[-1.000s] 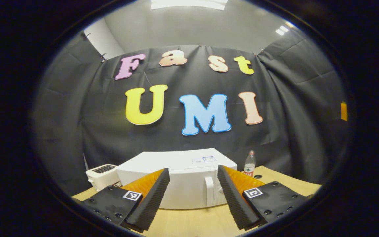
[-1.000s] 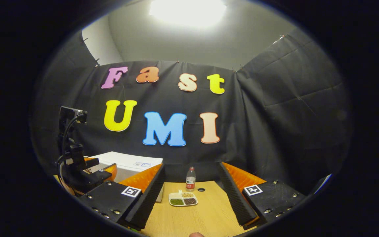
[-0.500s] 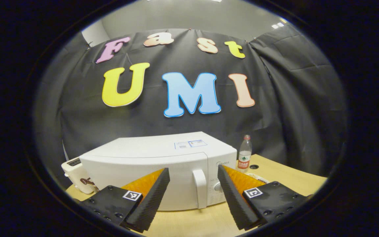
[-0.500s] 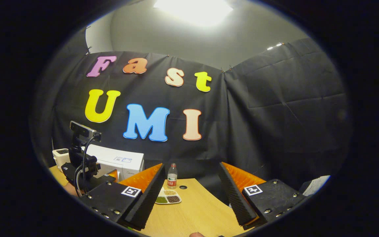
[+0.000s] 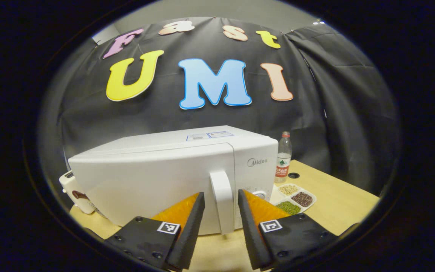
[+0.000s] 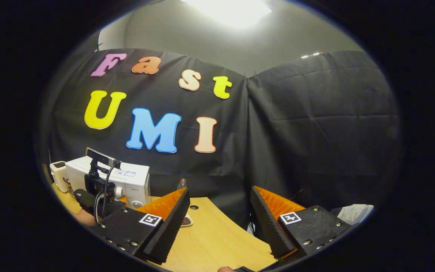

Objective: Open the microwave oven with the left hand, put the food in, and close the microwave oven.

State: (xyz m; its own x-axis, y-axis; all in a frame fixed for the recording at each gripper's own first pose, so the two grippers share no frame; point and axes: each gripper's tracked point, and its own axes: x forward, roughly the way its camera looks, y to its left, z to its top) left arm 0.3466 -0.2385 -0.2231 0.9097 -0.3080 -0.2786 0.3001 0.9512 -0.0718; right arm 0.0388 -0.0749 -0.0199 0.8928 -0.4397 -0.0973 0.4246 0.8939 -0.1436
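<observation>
Reaching for the door: left tongs point(image 5: 221, 211) straddle the white vertical door handle point(image 5: 221, 196) of the white boxy microwave oven point(image 5: 157, 177), fingers apart either side, contact not clear. Door looks shut, so opening is the step in hand. Food, a white divided tray of beans and grains point(image 5: 295, 196), lies on the wooden surface point(image 5: 338, 200) just right of the microwave. Right tongs point(image 6: 219, 211) gape empty, well right of the microwave. Next: pinch handle, pull along the hinge arc.

Surface point(image 5: 334, 196): toaster point(image 5: 74, 189) left of microwave point(image 5: 157, 181); food tray point(image 5: 296, 196) right; bottle point(image 5: 283, 158) behind tray.
</observation>
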